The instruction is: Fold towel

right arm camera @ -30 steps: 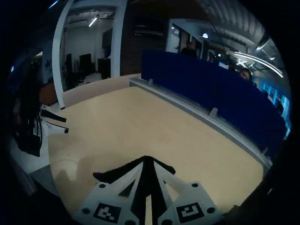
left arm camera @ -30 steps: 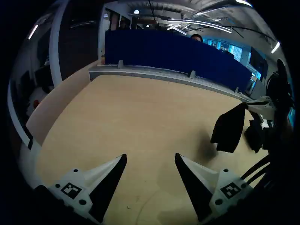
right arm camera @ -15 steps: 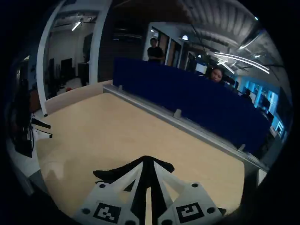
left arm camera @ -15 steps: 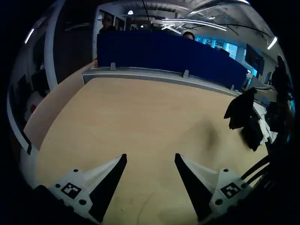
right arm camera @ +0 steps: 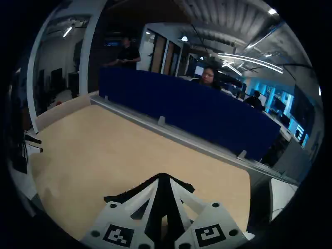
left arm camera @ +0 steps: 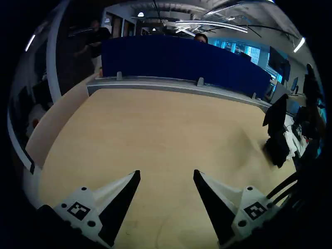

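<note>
A black towel [right arm camera: 124, 193] is pinched in my right gripper [right arm camera: 164, 177], whose fingers are shut on it; dark cloth sticks out on both sides of the tips. In the left gripper view the same towel [left arm camera: 275, 115] hangs in the air at the far right, above the right edge of the light wooden table [left arm camera: 157, 124], with a dark bunch below it. My left gripper [left arm camera: 166, 172] stands open low over the near part of the table, nothing between its fingers. It shows small at the far left of the right gripper view [right arm camera: 32, 143].
A blue divider panel [left arm camera: 178, 56] on a grey rail [left arm camera: 166, 84] closes off the table's far side, with people [right arm camera: 207, 76] behind it. The table's left edge [left arm camera: 45, 124] drops to a lower surface. Dark gear sits off the right edge.
The right gripper has carried the hanging towel up and farther toward the table's right edge. Its view has swung right along the divider. The left gripper stays open and nearly still.
</note>
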The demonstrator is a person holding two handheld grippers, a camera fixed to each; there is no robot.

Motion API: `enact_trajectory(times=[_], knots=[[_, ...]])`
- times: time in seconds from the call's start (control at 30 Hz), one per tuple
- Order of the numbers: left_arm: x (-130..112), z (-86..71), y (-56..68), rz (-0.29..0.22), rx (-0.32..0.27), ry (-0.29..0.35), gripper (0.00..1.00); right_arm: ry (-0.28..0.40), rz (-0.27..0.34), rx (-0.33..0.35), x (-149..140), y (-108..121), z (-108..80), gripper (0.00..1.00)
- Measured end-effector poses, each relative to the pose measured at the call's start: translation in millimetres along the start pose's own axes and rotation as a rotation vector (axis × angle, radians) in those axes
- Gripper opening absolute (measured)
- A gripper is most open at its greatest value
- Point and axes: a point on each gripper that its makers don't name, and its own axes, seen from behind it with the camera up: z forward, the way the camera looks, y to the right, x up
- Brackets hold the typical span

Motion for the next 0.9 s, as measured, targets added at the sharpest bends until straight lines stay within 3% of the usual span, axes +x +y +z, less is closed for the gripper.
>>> enact_trajectory(times=[0.4,0.7,0.9], knots=[[5,-2.4,24.2,0.019,-0.001,-0.001,0.95,-0.024,0.037,-0.028,-16,52,2.8,0.04],[4,-0.8,35.8,0.022,-0.004,-0.003,0.95,-0.038,0.054,-0.033,-30,67,0.5,0.04],[5,0.1,44.0,0.032,-0.011,-0.005,0.95,-0.043,0.063,-0.038,-41,73,-11.4,0.04]])
